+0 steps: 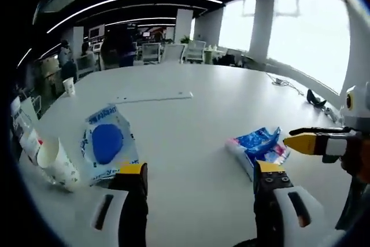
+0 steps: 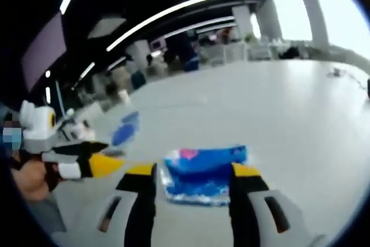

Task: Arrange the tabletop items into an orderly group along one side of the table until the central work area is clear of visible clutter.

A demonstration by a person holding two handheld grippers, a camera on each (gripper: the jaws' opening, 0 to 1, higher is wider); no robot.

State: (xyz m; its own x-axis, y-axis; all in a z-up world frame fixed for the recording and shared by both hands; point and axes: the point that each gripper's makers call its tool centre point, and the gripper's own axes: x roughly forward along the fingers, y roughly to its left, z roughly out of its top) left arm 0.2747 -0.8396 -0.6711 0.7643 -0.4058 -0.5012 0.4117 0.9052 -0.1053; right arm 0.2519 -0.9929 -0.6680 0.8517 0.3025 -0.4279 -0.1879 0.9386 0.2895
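Two wrappers clutter the table (image 1: 191,120): a flat blue-and-white packet (image 1: 108,143) left, where the left gripper (image 1: 199,172) hangs open and empty, and a crumpled blue pack (image 2: 203,173) between the right gripper's (image 2: 193,170) open jaws. Best close squarely, low.

Right tool (image 2: 188,172) open, jaws straddling blue packet (image 2: 202,173) on white surface (image 2: 289,120); left tool (image 2: 95,157) beside.

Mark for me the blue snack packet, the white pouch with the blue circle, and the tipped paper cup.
blue snack packet (image 2: 203,176): right gripper view, middle of its face.
white pouch with blue circle (image 1: 107,143): left gripper view, on the blue circle.
tipped paper cup (image 1: 56,163): left gripper view, side wall.
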